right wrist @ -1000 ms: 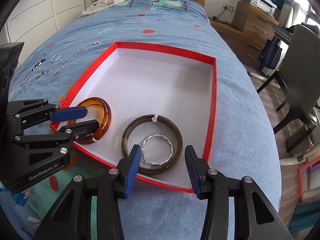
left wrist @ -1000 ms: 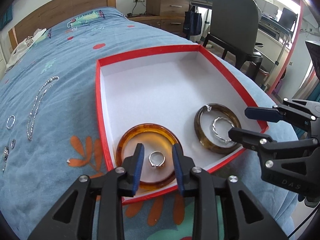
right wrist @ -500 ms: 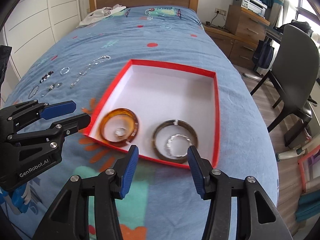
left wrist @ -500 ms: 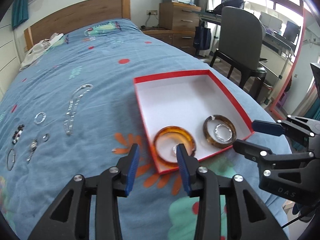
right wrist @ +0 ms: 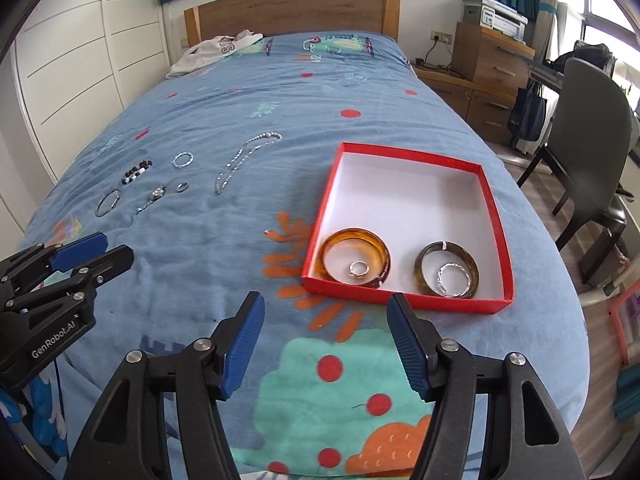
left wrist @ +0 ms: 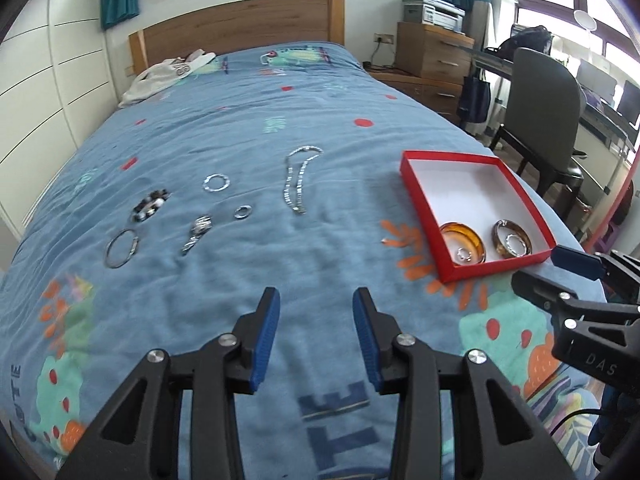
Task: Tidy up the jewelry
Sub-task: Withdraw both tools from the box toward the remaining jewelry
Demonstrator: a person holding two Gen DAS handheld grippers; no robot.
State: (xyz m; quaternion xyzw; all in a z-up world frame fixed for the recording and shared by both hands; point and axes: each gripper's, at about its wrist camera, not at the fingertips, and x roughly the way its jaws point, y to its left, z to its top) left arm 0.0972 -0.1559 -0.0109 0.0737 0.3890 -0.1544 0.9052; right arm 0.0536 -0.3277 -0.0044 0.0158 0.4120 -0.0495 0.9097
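Observation:
A red box (right wrist: 490, 208) with a white inside lies on the blue bedspread. It holds an amber bangle (right wrist: 376, 245) around a small silver ring (right wrist: 359, 269), and a dark bangle (right wrist: 472, 270) around a twisted silver ring (right wrist: 454, 278). The box also shows in the left wrist view (left wrist: 528, 210). Loose jewelry lies to its left: a silver chain (left wrist: 298, 184), a twisted ring (left wrist: 216, 182), a small ring (left wrist: 243, 211), a bead bracelet (left wrist: 149, 208), a thin bangle (left wrist: 122, 248) and a silver charm (left wrist: 198, 232). My left gripper (left wrist: 316, 334) and right gripper (right wrist: 324, 336) are both open and empty, held above the bedspread near its front.
A white garment (right wrist: 216, 52) lies by the wooden headboard (right wrist: 292, 8). A grey chair (right wrist: 588, 128) and a wooden dresser (right wrist: 488, 56) stand to the right of the bed. White wardrobe doors (right wrist: 80, 60) line the left side.
Both grippers have pulled back and up from the box, and both have opened wider. The small ring and the twisted ring stay inside their bangles in the box.

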